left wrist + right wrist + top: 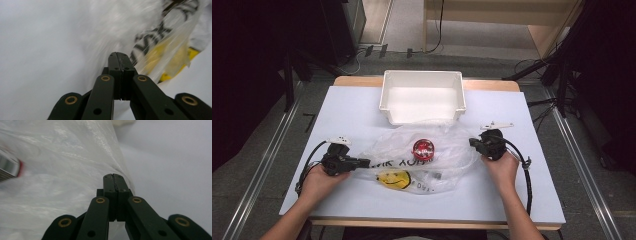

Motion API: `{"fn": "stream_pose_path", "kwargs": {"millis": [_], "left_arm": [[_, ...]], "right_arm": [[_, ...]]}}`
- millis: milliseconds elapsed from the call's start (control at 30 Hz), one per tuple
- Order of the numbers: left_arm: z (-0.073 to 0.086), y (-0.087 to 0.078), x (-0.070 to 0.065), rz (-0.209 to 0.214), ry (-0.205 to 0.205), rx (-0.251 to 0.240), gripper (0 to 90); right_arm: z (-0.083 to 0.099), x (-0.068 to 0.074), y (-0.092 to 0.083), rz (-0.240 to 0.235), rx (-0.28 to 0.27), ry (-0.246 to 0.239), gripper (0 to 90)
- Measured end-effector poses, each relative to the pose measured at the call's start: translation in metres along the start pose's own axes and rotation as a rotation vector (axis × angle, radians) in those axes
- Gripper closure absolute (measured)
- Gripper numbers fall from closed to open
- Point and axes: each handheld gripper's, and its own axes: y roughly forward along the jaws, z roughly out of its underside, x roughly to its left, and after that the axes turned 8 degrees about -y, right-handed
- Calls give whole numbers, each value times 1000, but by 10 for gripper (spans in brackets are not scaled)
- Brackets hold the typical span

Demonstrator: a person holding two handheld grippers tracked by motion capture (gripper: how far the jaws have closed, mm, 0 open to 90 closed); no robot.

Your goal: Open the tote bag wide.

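Note:
A clear plastic bag point(447, 150) with black lettering lies crumpled on the white table point(522, 190). Inside it are a red round can point(422, 148) and a yellow item point(394, 178). My left gripper point(366, 161) meets the bag's left end, which tapers to its tip. In the left gripper view the jaws are pressed together point(119, 53) at the film, with the yellow item point(172, 60) beyond. My right gripper point(472, 142) sits at the bag's right edge. Its jaws are also shut point(113, 175) on the film's edge, and the can point(10, 167) shows blurred at far left.
An empty white plastic bin point(422, 97) stands at the table's far edge, just behind the bag. Bare table lies in front of the bag and to both sides. Cables trail from both grippers toward the near edge.

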Motion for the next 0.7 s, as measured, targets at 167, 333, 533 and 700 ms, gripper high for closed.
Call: {"fn": "stream_pose_path", "kwargs": {"millis": [167,333,533,700], "left_arm": [[-9,-4,-17,45,41,-2,900],[-26,-7,-34,71,74,-10,900],[-54,-2,-47,89,112,-8,900],[-75,9,-56,103,142,6,900]], "right_arm": [[-7,19,-18,-35,-50,-41,900],[-12,31,-22,-66,-63,-63,900],[-15,37,-20,-86,-59,-70,900],[-15,41,-17,-99,-53,-79,900]]}}
